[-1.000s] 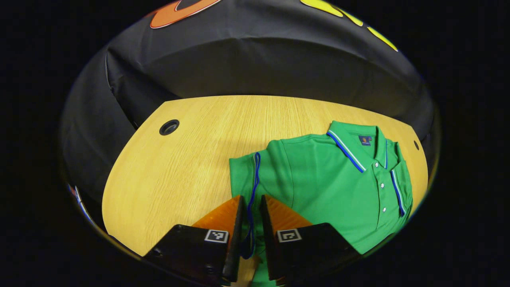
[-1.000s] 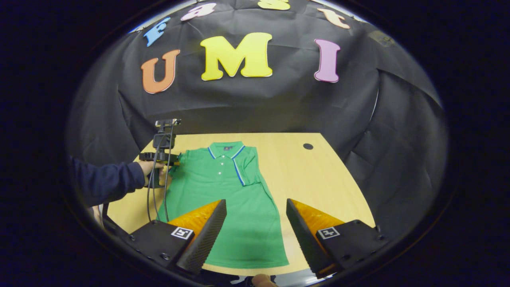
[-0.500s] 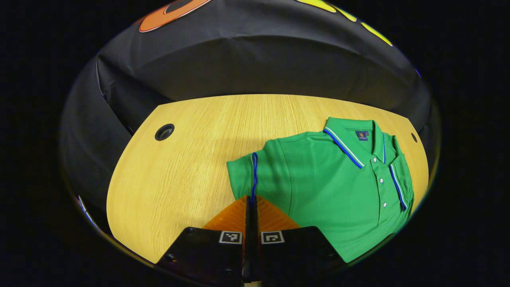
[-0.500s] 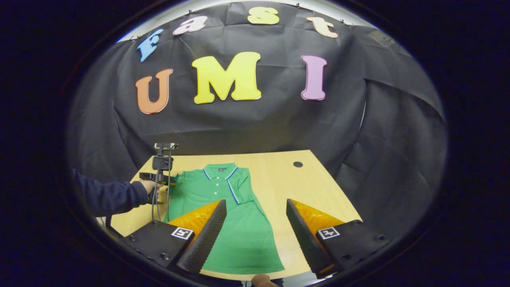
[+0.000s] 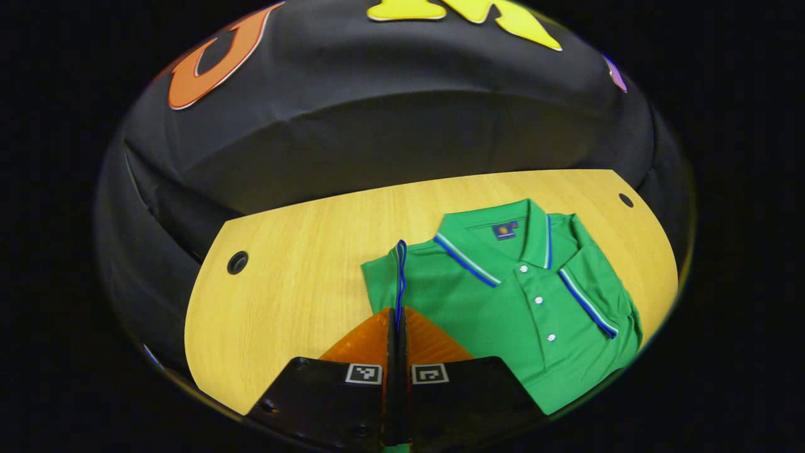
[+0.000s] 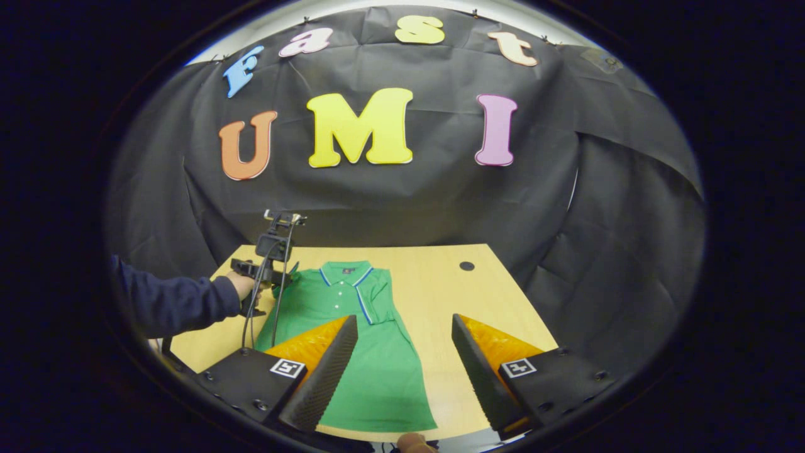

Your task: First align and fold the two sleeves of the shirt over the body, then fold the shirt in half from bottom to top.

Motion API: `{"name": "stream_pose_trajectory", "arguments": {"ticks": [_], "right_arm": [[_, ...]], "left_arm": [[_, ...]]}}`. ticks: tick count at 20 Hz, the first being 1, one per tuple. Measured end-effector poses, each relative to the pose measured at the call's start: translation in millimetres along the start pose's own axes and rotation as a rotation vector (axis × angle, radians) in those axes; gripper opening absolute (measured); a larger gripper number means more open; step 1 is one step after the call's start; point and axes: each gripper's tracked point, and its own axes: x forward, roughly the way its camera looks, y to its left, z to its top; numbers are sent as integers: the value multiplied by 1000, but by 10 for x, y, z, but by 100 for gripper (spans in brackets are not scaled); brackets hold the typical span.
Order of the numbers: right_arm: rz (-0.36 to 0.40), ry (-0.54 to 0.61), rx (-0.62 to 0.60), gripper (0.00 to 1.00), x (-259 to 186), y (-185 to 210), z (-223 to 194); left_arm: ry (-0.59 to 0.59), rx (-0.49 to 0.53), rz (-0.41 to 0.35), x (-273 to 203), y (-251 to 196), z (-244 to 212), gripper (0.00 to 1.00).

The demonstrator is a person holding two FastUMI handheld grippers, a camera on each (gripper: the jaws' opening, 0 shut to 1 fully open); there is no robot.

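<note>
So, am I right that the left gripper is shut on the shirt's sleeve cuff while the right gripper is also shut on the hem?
Not quite. The left gripper is shut on the sleeve cuff, but the right gripper view shows the right gripper open, its fingers spread apart over the green shirt, holding nothing.

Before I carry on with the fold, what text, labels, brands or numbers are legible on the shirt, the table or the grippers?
Nothing here reads as text.
Small dark blue neck label inside the collar of the green polo shirt: too small to read.
Square black-and-white coded markers on the left gripper: patterns, no words.
Same kind of marker on the right gripper: no words.
Light wooden table: bare of any writing.
</note>
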Motion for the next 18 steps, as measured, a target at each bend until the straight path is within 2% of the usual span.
{"name": "stream_pose_trajectory", "arguments": {"ticks": [5, 7, 9, 11, 13, 14, 15, 18], "right_arm": [[-27, 23, 8, 97, -23, -135, -105], [-35, 31, 12, 97, -24, -175, -145], [-38, 42, 15, 96, -27, -211, -198], [-36, 53, 19, 96, -14, -218, -240], [-21, 62, 14, 97, -11, -202, -262], [-14, 62, 7, 97, 8, -194, -259], [-7, 60, -2, 97, 19, -185, -252], [30, 82, 6, 96, 79, -119, -284]], "left_arm": [[28, 72, -44, 53, -524, -100, 3], [67, 81, -54, 112, -621, -209, 3], [102, 77, -97, 141, -744, -300, 4], [103, 66, -116, 137, -771, -321, 6], [75, 32, -121, 63, -742, -263, 18], [62, 9, -137, -37, -751, -241, 28], [49, -14, -154, -124, -758, -222, 57], [-6, -44, -147, -455, -649, -186, 72]]}}
